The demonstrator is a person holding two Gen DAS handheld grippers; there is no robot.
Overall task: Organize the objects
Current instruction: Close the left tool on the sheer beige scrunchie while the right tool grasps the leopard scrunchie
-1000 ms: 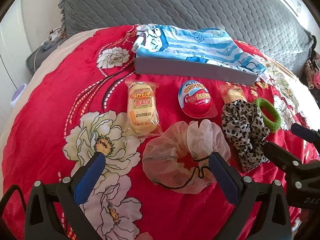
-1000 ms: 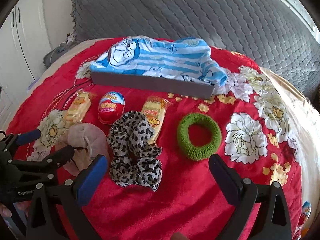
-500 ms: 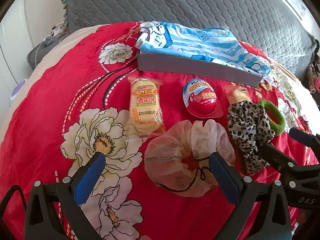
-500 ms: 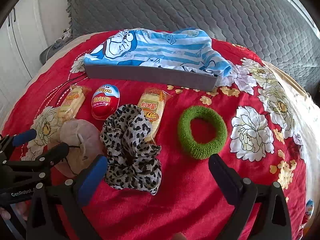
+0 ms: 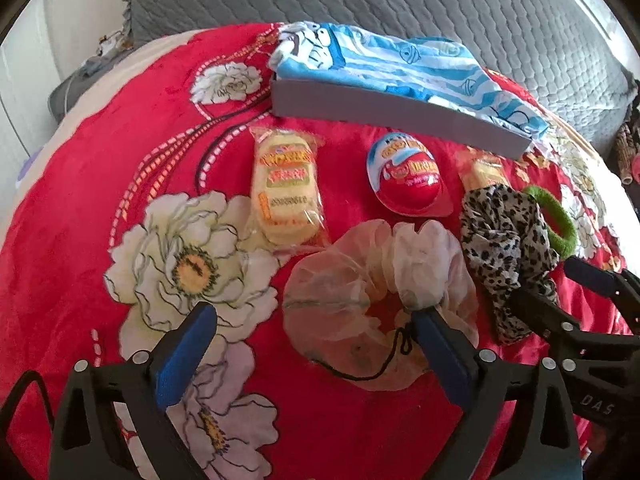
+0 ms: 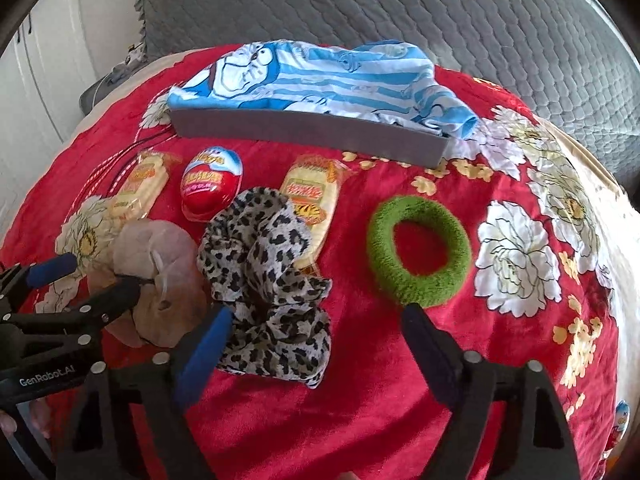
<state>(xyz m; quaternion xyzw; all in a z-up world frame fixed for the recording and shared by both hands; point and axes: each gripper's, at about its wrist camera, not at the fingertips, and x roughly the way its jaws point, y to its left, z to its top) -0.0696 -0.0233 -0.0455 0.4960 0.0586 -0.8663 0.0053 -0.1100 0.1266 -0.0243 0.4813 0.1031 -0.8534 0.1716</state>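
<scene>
A pale sheer scrunchie point(image 5: 376, 296) lies on the red flowered bedspread point(image 5: 120, 128). My left gripper point(image 5: 312, 314) is over it with its jaws closing. The right finger rests on the scrunchie and the pads do not press it. A leopard scrunchie point(image 6: 268, 276) lies beside it. My right gripper point(image 6: 318, 314) straddles its lower part, jaws closing but still apart. A green hair ring point(image 6: 418, 252) sits just beyond the right finger. Behind are two snack cake packs point(image 5: 284, 184) point(image 6: 316, 196) and a red chocolate egg point(image 5: 408, 176).
A grey box point(image 6: 308, 132) draped with a blue striped cloth point(image 6: 320, 76) stands behind the row of items. A grey quilted headboard point(image 5: 400, 0) rises at the back. White cupboard doors point(image 6: 36, 80) stand at the left.
Both grippers have come a little closer to the scrunchies. Their jaws have narrowed, the right more than the left.
</scene>
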